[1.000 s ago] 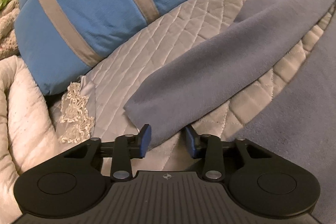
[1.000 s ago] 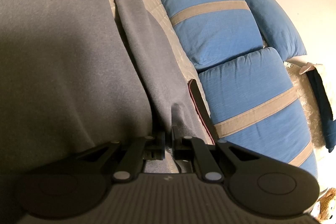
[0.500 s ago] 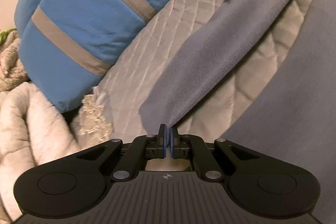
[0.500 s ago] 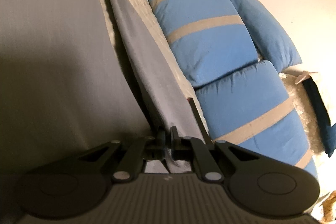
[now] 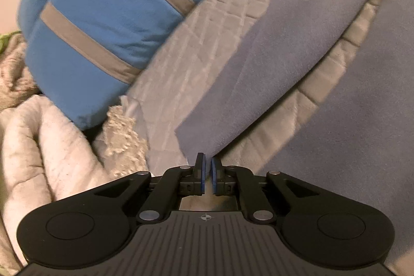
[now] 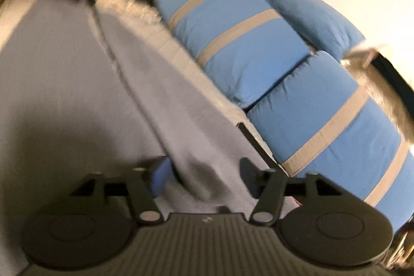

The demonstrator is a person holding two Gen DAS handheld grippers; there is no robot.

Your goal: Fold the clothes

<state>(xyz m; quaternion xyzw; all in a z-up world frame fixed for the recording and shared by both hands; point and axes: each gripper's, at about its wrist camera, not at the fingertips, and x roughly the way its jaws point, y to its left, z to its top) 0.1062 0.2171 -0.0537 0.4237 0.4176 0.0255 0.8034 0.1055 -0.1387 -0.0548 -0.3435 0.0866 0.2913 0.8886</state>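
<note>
The bed (image 5: pixel 207 25) carries the grey garment (image 5: pixel 284 56), its body spread at 4 o'clock in the left view with a long sleeve running toward 1 o'clock – no fold visibly finished, so most work remains. The left gripper (image 5: pixel 206 173) pinches the sleeve's end; the right gripper (image 6: pixel 204 179) – jaws opening – straddles loose cloth.

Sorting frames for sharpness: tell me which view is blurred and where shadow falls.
Right wrist view: motion blur smears the blue pillows and the grey garment, with a dark shadow on the cloth at lower left. Left wrist view: sharper, slight smear on the quilt, strong fisheye bending at the edges.
</note>
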